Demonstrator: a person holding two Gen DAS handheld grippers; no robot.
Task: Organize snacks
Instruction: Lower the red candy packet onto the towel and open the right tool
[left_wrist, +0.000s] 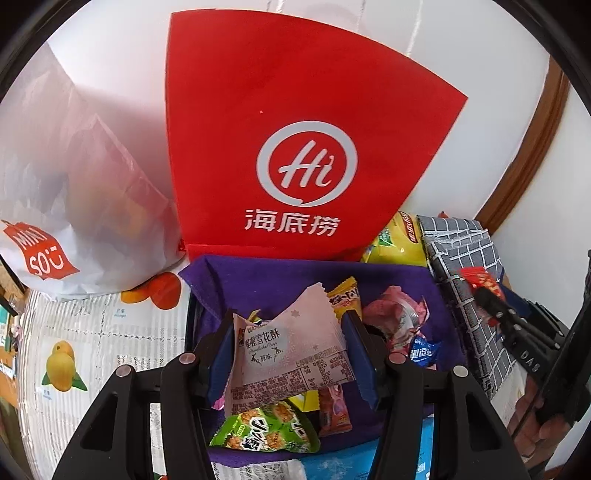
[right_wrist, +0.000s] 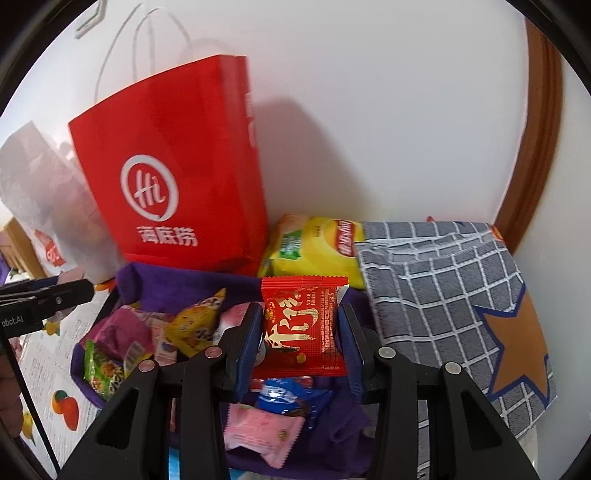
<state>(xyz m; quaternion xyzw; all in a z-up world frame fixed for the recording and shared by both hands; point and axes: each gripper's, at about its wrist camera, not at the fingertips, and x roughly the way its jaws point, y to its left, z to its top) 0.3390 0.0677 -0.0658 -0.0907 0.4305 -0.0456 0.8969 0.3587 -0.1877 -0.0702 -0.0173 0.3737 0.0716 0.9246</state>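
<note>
My left gripper (left_wrist: 290, 354) is shut on a pale pink snowflake-crisp packet (left_wrist: 291, 347), held above a purple-lined box (left_wrist: 229, 280) of mixed snacks. Below the packet lie a green snack pack (left_wrist: 264, 430) and other small wrappers. My right gripper (right_wrist: 301, 332) is shut on a red snack packet (right_wrist: 301, 325) over the same purple-lined box (right_wrist: 162, 284). In the left wrist view the right gripper (left_wrist: 487, 295) shows at the right edge with the red packet (left_wrist: 480, 278). A blue wrapper (right_wrist: 286, 398) and a pink packet (right_wrist: 264, 430) lie under the right gripper.
A red paper bag (left_wrist: 295, 147) stands against the white wall behind the box, with a white plastic bag (left_wrist: 55, 206) to its left. A yellow chip bag (right_wrist: 317, 247) and a grey checked cloth (right_wrist: 443, 288) sit to the right. A fruit-print tablecloth (left_wrist: 92, 343) covers the table.
</note>
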